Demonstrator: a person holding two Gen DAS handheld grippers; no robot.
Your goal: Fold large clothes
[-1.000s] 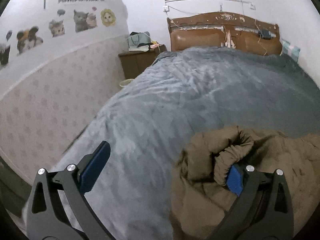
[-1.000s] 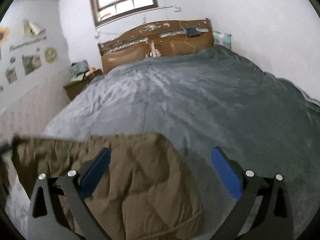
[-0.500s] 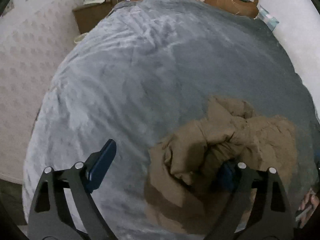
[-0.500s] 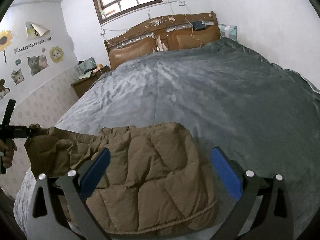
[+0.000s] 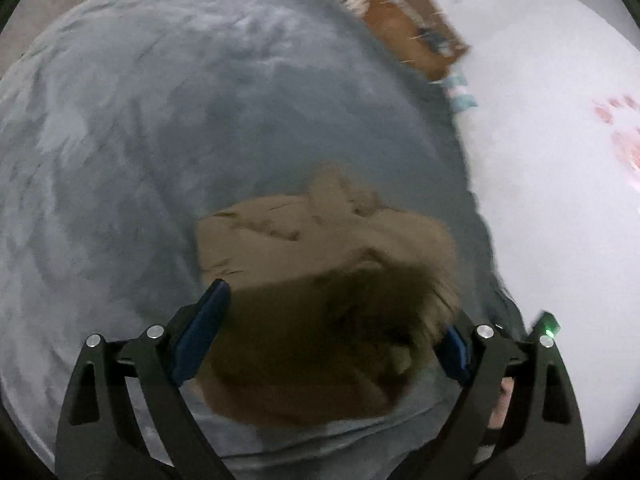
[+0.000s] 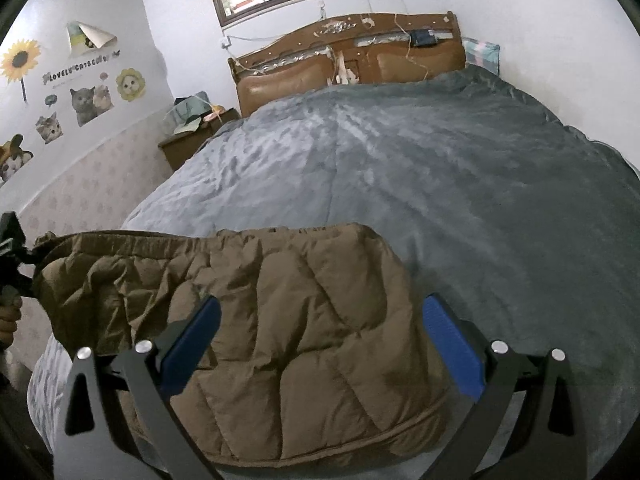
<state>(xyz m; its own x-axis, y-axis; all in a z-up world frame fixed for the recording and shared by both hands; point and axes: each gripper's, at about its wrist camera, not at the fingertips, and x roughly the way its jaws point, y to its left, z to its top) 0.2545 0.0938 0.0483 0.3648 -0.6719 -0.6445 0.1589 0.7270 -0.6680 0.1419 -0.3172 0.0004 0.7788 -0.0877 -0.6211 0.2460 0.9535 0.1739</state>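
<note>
Left wrist view is swinging: a second ago it was looking level toward the headboard, now it is looking almost straight down on the brown quilted jacket (image 5: 320,240), with heavy motion blur. The left gripper (image 5: 324,336) is showing its jaws spread wide in its own view, yet the right wrist view is showing the left gripper (image 6: 12,256) at the jacket's far left end with that end lifted off the bed; whether cloth is pinched there cannot be told from either picture.

The jacket (image 6: 256,320) is lying near the foot of the bed on the grey blanket (image 6: 440,180), directly under the right gripper (image 6: 320,344). Compared with half a second ago it is looking more stretched out and flatter on the left, so the garment is probably being pulled straight ahead of a fold; this is a judgement.

The right gripper is hovering with jaws wide apart, holding nothing, its blue pads (image 6: 452,344) straddling the jacket's right part.

Long axis of the jacket is running left to right across the bed, roughly parallel to the headboard (image 6: 352,60). The stitched hem is facing the camera at the near edge; the raised left end is pointing toward the wall with the cat stickers (image 6: 88,100)
</note>
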